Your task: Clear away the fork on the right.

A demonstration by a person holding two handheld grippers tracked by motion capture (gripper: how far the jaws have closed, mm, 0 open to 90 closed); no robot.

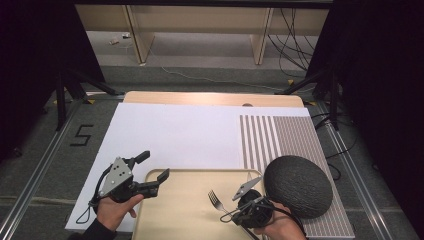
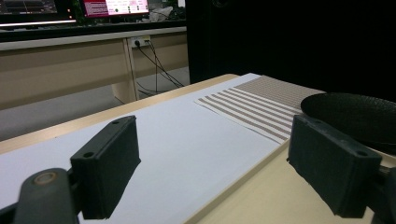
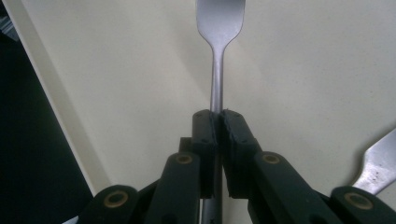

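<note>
Steel catches the light where the right gripper [image 1: 235,206] has its jaws pinched tight on the handle of a fork [image 1: 216,199], carrying it prongs-forward just over the beige tray [image 1: 185,220]. Gripping the handle low down seems meant to leave the prongs free, so the fork can be laid flat on the tray. Another piece of cutlery [image 3: 379,158] lies at the edge of the right gripper view. The left gripper [image 1: 152,172] waits with jaws spread wide and empty around the tray's far corner, probably to steady it. Beside the right hand sits a dark round bowl [image 1: 298,186] on the striped mat [image 1: 280,137].
</note>
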